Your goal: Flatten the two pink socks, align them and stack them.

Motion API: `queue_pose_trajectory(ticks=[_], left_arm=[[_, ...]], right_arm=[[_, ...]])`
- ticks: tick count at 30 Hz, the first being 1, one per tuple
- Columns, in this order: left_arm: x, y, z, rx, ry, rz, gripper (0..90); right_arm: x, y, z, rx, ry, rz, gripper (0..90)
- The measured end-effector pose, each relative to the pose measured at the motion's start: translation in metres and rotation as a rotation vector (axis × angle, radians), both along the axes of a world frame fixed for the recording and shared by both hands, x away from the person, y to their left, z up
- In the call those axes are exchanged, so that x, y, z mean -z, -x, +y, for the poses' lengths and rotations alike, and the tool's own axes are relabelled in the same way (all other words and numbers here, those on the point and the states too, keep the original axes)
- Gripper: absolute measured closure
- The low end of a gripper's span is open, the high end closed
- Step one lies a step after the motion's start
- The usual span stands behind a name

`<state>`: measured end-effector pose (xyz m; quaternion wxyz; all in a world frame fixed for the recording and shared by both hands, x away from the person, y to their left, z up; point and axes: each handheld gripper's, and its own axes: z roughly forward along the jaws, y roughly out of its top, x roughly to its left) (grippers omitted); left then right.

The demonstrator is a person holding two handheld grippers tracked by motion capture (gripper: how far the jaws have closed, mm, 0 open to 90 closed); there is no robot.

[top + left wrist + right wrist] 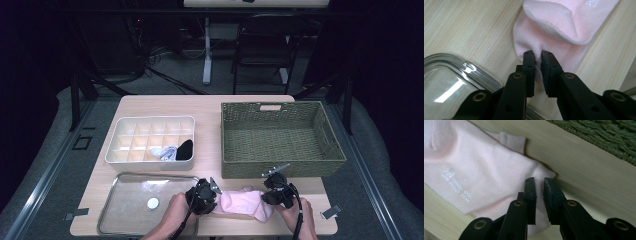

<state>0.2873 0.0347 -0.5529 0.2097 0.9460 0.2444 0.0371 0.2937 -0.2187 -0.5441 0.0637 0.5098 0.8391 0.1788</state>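
Pink sock (243, 202) lies at the table's (210, 107) six o'clock edge, pinched at nine o'clock by the left gripper (537, 56) and at three o'clock by the right gripper (539, 182). Step: folding; next, probably lift one end across.

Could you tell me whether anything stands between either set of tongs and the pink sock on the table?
Nothing does. The left tongs are shut on one end of the pink sock, and the right tongs pinch its other end, with only fabric between the jaws. The glass tray and green basket lie off to the sides.
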Motion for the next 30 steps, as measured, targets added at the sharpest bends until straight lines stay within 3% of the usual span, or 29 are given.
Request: queue_pose_trajectory(ticks=[3,9,11,14,20,28,30], left_arm=[[0.000,0.000,0.001,-0.004,0.006,0.003,84.1],[0.000,-0.002,0.004,-0.015,0.028,0.022,84.0],[0.000,-0.002,0.005,-0.020,0.029,0.026,83.9],[-0.001,-0.002,0.006,-0.024,0.025,0.029,83.8],[-0.001,-0.003,0.009,-0.034,0.020,0.035,83.5],[-0.002,-0.004,0.011,-0.037,0.015,0.035,82.2],[-0.003,-0.005,0.011,-0.043,0.021,0.032,79.5]], right_arm=[[0.002,-0.001,0.000,-0.010,-0.014,0.021,85.0],[-0.003,0.002,0.000,-0.001,0.022,-0.014,86.3],[-0.007,0.002,-0.003,-0.005,0.049,0.000,86.3],[-0.008,0.001,-0.009,0.026,0.099,-0.019,86.1],[-0.007,-0.002,-0.024,0.088,0.172,-0.014,86.0],[-0.003,-0.006,-0.042,0.162,0.220,0.021,85.1],[-0.003,-0.007,-0.046,0.174,0.216,0.025,79.9]])
